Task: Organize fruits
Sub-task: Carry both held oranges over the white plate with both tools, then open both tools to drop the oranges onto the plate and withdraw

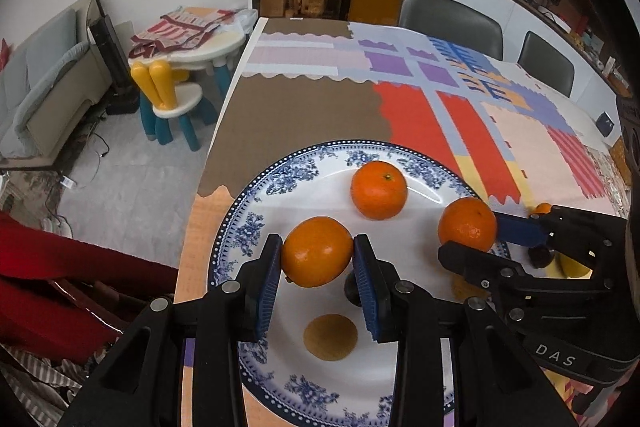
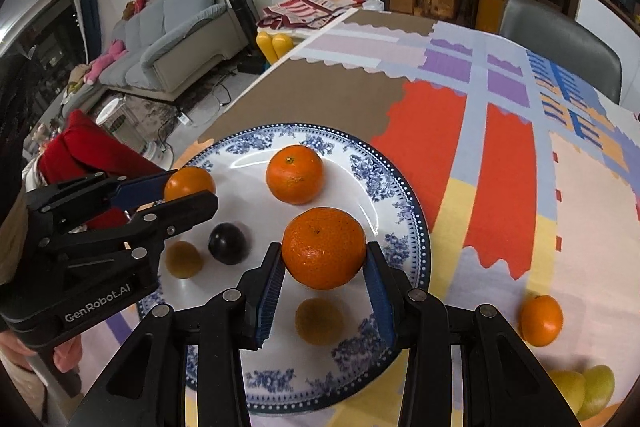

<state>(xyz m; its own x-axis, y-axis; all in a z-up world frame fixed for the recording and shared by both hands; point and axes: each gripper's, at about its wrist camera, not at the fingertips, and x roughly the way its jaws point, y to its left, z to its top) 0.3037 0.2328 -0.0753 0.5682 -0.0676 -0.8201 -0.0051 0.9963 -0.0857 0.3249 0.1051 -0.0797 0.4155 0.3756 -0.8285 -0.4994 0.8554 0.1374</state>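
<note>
A blue-and-white plate [image 1: 280, 173] [image 2: 404, 195] lies on the patterned tablecloth. One orange [image 1: 379, 189] [image 2: 295, 174] rests on its far part, and a dark plum [image 2: 227, 243] sits near its middle. My left gripper [image 1: 318, 255] [image 2: 192, 191] is shut on a second orange [image 1: 317, 251] [image 2: 189, 183], held just above the plate's left side. My right gripper [image 2: 324, 261] [image 1: 474, 241] is shut on a third, rougher orange [image 2: 324, 247] [image 1: 467, 225] above the plate's right side. In the left wrist view the plum [image 1: 351, 287] is mostly hidden behind a finger.
On the cloth right of the plate lie a loose orange [image 2: 541, 321] and yellow-green fruits [image 2: 584, 391]. The table's left edge [image 1: 224, 115] drops to the floor, with a child's chair [image 1: 172, 103] beyond. Grey chairs [image 1: 450, 21] stand at the far side. A red sleeve [image 1: 60, 275] is at the left.
</note>
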